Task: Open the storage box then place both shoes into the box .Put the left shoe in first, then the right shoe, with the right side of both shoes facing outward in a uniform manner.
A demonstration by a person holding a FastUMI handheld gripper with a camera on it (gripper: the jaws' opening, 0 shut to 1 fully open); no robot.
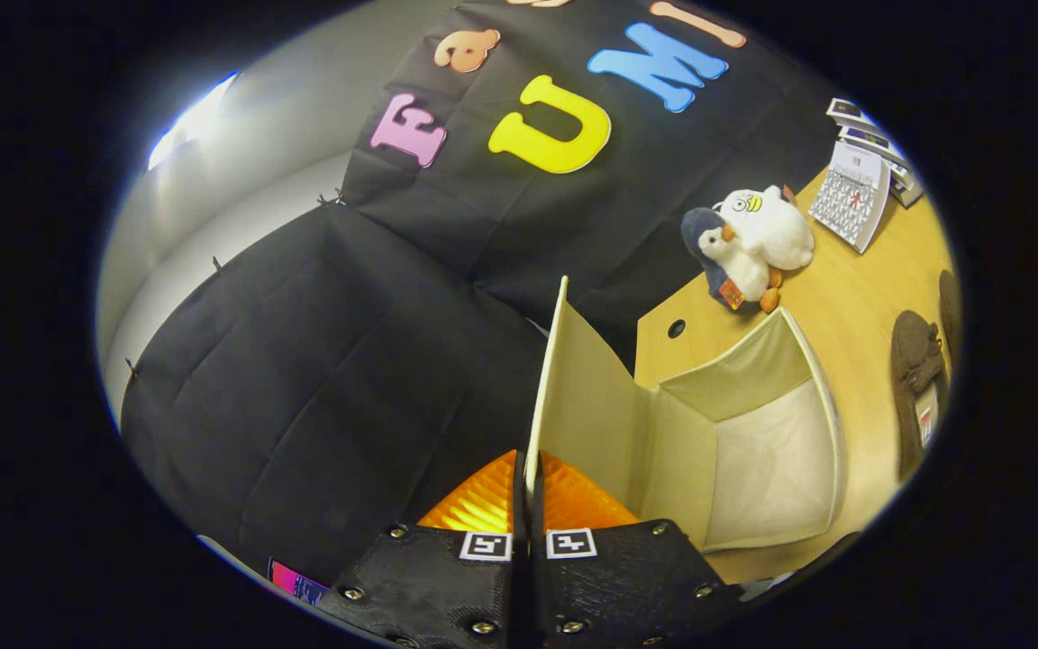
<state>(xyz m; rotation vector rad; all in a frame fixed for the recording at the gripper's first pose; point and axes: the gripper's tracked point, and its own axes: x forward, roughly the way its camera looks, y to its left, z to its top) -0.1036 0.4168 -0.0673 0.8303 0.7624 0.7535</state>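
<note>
My gripper is shut on the edge of the storage box's lid, a cream panel that stands up on end between the fingers. The cream fabric storage box lies open just to the right of the fingers, its inside bare. A brown shoe lies on the wooden table beyond the box on the right. A second dark shoe shows as a sliver further right.
Two plush toys, a white one and a blue-and-white penguin, sit at the back of the table. A desk calendar and small cards stand behind them. A cable hole marks the table's near corner.
</note>
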